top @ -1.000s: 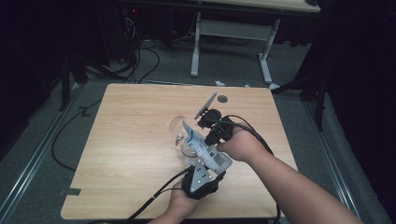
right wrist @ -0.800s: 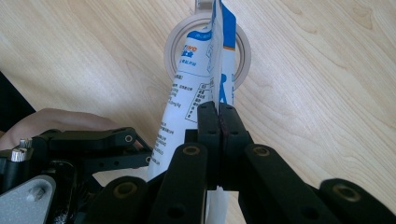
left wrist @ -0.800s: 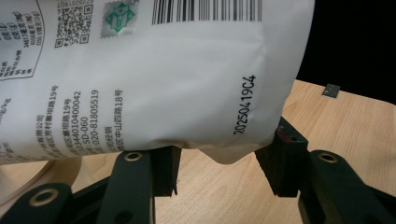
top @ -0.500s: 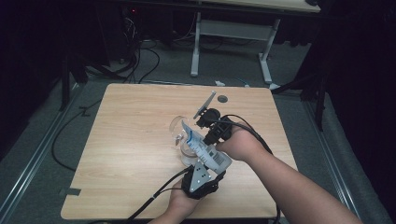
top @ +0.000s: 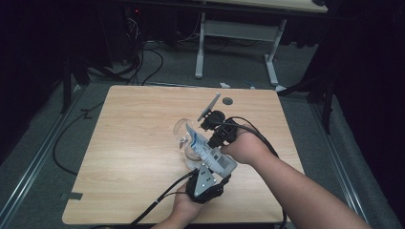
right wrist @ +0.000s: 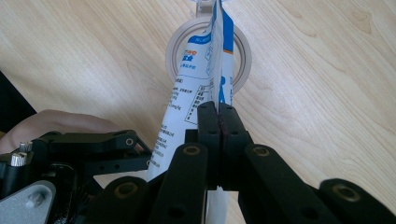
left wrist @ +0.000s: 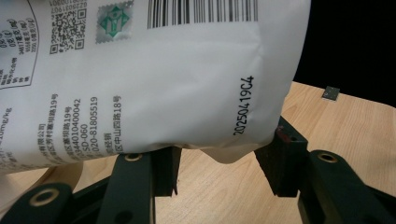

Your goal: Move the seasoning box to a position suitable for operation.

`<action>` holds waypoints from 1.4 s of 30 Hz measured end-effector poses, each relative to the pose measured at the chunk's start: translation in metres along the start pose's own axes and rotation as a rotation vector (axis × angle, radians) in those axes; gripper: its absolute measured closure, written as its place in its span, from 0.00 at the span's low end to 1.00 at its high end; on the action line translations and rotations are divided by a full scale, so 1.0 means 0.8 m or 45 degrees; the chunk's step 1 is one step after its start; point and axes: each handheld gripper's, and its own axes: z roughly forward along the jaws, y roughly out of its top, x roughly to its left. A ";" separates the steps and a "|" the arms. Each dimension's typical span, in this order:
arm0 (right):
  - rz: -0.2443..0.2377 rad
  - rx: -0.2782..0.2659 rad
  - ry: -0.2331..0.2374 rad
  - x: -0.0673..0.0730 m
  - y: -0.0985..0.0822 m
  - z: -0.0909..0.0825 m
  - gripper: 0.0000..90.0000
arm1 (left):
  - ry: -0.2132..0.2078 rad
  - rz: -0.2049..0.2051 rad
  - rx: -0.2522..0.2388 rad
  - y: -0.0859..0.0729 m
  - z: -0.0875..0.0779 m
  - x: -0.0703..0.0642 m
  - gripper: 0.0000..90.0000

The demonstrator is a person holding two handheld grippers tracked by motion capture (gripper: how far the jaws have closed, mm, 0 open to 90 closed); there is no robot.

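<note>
The left gripper clasped the bottom of a white pouch, jaws half spread; printed with barcode and blue panel, it tilted over a glass jar mid-table. The right gripper pinched its edge, jaws fully together.

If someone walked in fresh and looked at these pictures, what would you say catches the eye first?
The white and blue pouch, held tilted over a clear glass near the middle of the wooden table. The right gripper pinches its thin edge with jaws shut, while the left gripper clamps its rounded bottom end from the person's side. Past them, a small dark disc lies near the table's far edge.
</note>
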 end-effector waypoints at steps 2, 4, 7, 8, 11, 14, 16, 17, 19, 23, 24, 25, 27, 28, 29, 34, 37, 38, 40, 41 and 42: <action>-0.004 -0.003 -0.003 0.000 0.000 0.000 1.00 | -0.001 0.000 -0.002 0.000 0.000 0.000 0.60; 0.006 -0.002 -0.002 0.001 0.000 -0.001 1.00 | 0.000 0.004 -0.003 0.000 0.000 0.000 0.60; -0.003 -0.005 -0.007 0.000 -0.001 -0.002 1.00 | -0.002 0.003 -0.004 0.001 0.000 0.000 0.60; -0.004 -0.005 -0.007 0.000 -0.001 -0.003 1.00 | -0.002 0.003 -0.003 0.001 0.000 -0.001 0.60; 0.006 -0.006 -0.005 0.000 -0.001 -0.003 1.00 | -0.002 0.005 -0.003 0.002 0.000 -0.001 0.60; 0.003 -0.007 -0.004 0.000 -0.001 -0.004 1.00 | -0.001 0.009 -0.005 0.003 0.000 0.000 0.60; -0.003 -0.007 -0.003 0.000 -0.001 -0.005 1.00 | 0.000 0.011 -0.006 0.003 -0.001 0.000 0.60; -0.008 -0.009 -0.002 0.000 -0.001 -0.005 1.00 | 0.000 0.010 -0.006 0.003 0.000 0.000 0.60; -0.008 -0.009 -0.003 0.000 -0.001 -0.006 1.00 | 0.000 0.009 -0.006 0.004 0.000 0.000 0.60; -0.007 -0.008 -0.008 0.000 -0.001 -0.007 1.00 | -0.013 -0.006 -0.009 0.006 0.000 0.000 0.60; -0.007 -0.008 -0.008 0.000 -0.001 -0.007 1.00 | -0.013 -0.005 -0.009 0.006 0.000 -0.001 0.60; -0.008 -0.008 -0.009 -0.001 -0.001 -0.007 1.00 | -0.013 -0.004 -0.009 0.006 0.000 -0.001 0.60; -0.011 -0.012 -0.009 -0.001 -0.002 -0.008 1.00 | -0.012 -0.004 -0.010 0.007 0.001 -0.001 0.60; -0.011 -0.012 -0.009 -0.001 -0.002 -0.008 1.00 | -0.012 -0.004 -0.010 0.007 0.001 -0.001 0.60; -0.011 -0.015 -0.005 -0.002 -0.002 -0.008 1.00 | -0.013 -0.003 -0.010 0.008 0.001 -0.001 0.60; -0.011 -0.015 -0.006 -0.002 -0.002 -0.008 1.00 | -0.012 -0.004 -0.011 0.008 0.002 -0.001 0.60; -0.012 -0.016 -0.009 -0.001 -0.001 -0.008 1.00 | -0.013 -0.006 -0.014 0.009 0.002 -0.001 0.60; -0.015 -0.017 -0.009 -0.002 -0.001 -0.008 1.00 | -0.013 -0.006 -0.015 0.009 0.002 -0.001 0.60; -0.013 -0.016 -0.007 -0.001 -0.001 -0.008 1.00 | -0.012 -0.007 -0.015 0.009 0.002 -0.001 0.60; -0.009 -0.018 -0.005 -0.001 0.000 -0.007 1.00 | -0.011 -0.004 -0.017 0.009 0.002 -0.001 0.60; -0.009 -0.018 -0.005 -0.001 0.000 -0.007 1.00 | -0.011 -0.004 -0.017 0.009 0.002 -0.001 0.61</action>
